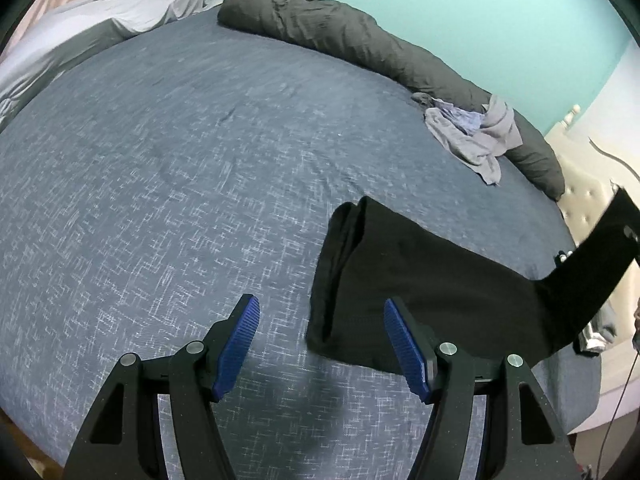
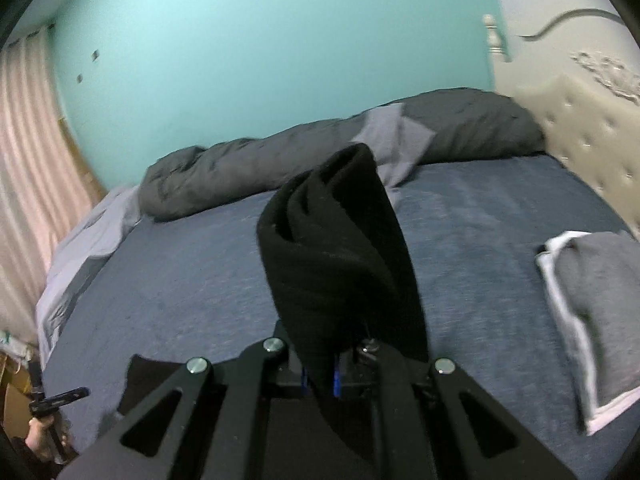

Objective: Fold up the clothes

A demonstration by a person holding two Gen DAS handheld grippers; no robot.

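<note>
A black garment (image 1: 420, 280) lies folded lengthwise on the blue bed sheet (image 1: 160, 160). Its right end rises off the bed toward the frame's right edge. My left gripper (image 1: 320, 302) hovers open over the garment's near left corner, blue pads (image 1: 236, 348) wide apart and gripping nothing. In the right wrist view my right gripper (image 2: 320, 380) is shut on one end of the black garment (image 2: 340, 248), which bulges up in front of the camera and hides the pads' tips.
A dark grey duvet (image 1: 340, 28) lies bunched along the teal wall. A crumpled lilac-grey clothes pile (image 1: 472, 136) rests against it. A folded grey item with a white edge (image 2: 592, 320) sits at the right, near the tufted headboard (image 2: 592, 136). A hand (image 2: 40, 436) shows at lower left.
</note>
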